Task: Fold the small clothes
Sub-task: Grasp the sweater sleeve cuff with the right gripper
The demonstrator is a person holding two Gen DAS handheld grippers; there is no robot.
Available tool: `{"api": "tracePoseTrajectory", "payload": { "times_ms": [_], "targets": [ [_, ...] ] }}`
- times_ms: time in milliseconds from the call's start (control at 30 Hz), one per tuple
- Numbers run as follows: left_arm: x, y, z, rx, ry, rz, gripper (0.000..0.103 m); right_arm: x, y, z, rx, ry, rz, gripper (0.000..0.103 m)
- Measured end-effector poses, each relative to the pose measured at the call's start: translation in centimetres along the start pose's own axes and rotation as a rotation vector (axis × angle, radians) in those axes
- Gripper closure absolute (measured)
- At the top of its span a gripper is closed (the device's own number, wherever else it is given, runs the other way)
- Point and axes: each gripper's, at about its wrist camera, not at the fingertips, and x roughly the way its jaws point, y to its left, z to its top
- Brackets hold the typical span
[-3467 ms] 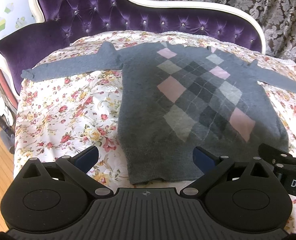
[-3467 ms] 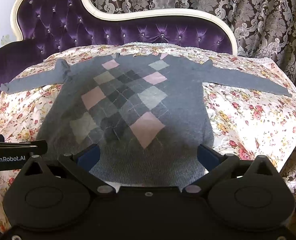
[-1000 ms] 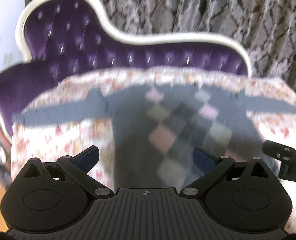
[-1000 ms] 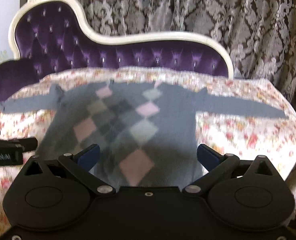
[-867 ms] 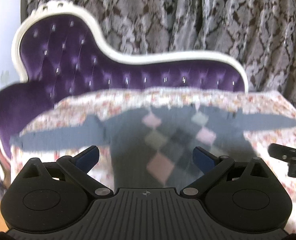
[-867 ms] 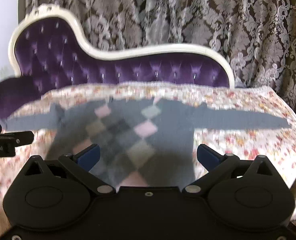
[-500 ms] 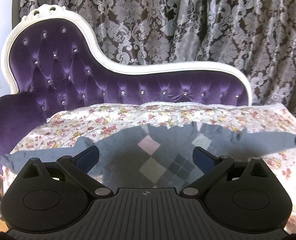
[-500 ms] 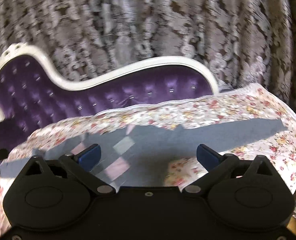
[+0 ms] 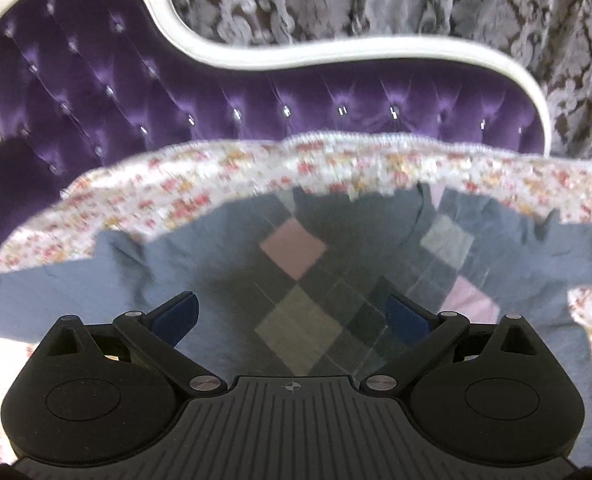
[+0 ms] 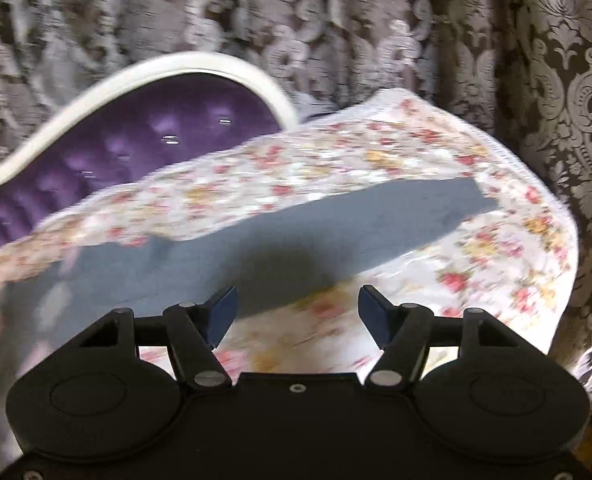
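Note:
A grey sweater (image 9: 336, 280) with pink, beige and dark diamonds lies flat and spread out on a floral cover (image 9: 215, 168). My left gripper (image 9: 291, 318) is open and empty, low over the sweater's chest. In the right wrist view the sweater's right sleeve (image 10: 336, 224) stretches across the floral cover (image 10: 516, 248) toward the right edge. My right gripper (image 10: 298, 316) is open and empty, just in front of that sleeve's near edge, over the cover. Both views are blurred.
The cover lies on a purple tufted sofa (image 9: 255, 96) with a white curved frame (image 10: 135, 76). A patterned grey-brown curtain (image 10: 536, 60) hangs behind and to the right. The cover's right edge (image 10: 568, 216) drops off beside the curtain.
Both grippers have moved forward over the sweater. The left came down close over the chest. The right swung to the right toward the right sleeve and its jaws narrowed a little.

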Motion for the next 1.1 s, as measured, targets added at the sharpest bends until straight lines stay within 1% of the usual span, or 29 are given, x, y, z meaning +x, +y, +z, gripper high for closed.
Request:
{"api": "tracePoseTrajectory", "payload": {
  "times_ms": [67, 233, 300, 367, 400, 467, 567, 733, 967, 1000, 1033, 1067, 1100],
  "targets": [
    [1.4, -0.4, -0.7, 0.007, 0.015, -0.002, 0.002, 1.7, -1.4, 0.2, 0.013, -0.003, -0.028, 0.034],
    [4.0, -1.1, -2.3, 0.018, 0.033, 0.001, 0.002, 4.8, -5.5, 0.4, 0.119, -0.004, -0.066, 0.034],
    [4.8, -1.5, -2.9, 0.036, 0.038, 0.001, 0.002, 5.9, -6.9, 0.4, 0.147, 0.0, -0.087, 0.033],
    [5.7, -1.8, -3.4, 0.061, 0.062, -0.006, 0.002, 6.9, -7.9, 0.4, 0.172, 0.008, -0.106, 0.033],
    [5.9, -1.9, -3.7, 0.057, 0.056, -0.011, 0.001, 7.4, -8.4, 0.3, 0.184, 0.009, -0.107, 0.033],
    [5.8, -1.4, -4.4, 0.026, 0.014, -0.037, 0.001, 7.6, -8.8, 0.3, 0.176, -0.03, -0.095, 0.032],
    [5.9, -0.8, -4.8, -0.004, 0.007, -0.068, 0.001, 8.4, -9.4, 0.7, 0.189, -0.052, -0.09, 0.03],
    [5.8, -1.4, -5.0, 0.013, -0.01, -0.052, 0.0, 10.0, -11.0, 2.0, 0.252, -0.085, -0.065, 0.025],
    [6.0, -1.3, -5.1, 0.014, -0.013, -0.052, 0.0, 11.6, -13.0, 3.8, 0.334, -0.098, -0.051, 0.026],
    [6.0, -1.3, -5.1, 0.014, -0.013, -0.052, 0.0, 11.7, -13.1, 4.0, 0.334, -0.097, -0.06, 0.034],
    [6.0, -1.3, -5.1, 0.014, -0.012, -0.052, 0.0, 11.9, -13.0, 4.2, 0.326, -0.091, -0.08, 0.053],
    [6.0, -1.3, -5.1, 0.014, -0.013, -0.052, 0.0, 12.0, -12.9, 4.5, 0.307, -0.074, -0.114, 0.072],
    [6.0, -1.3, -5.1, 0.014, -0.012, -0.053, 0.0, 12.1, -12.9, 4.7, 0.296, -0.052, -0.128, 0.09]
  ]
}}
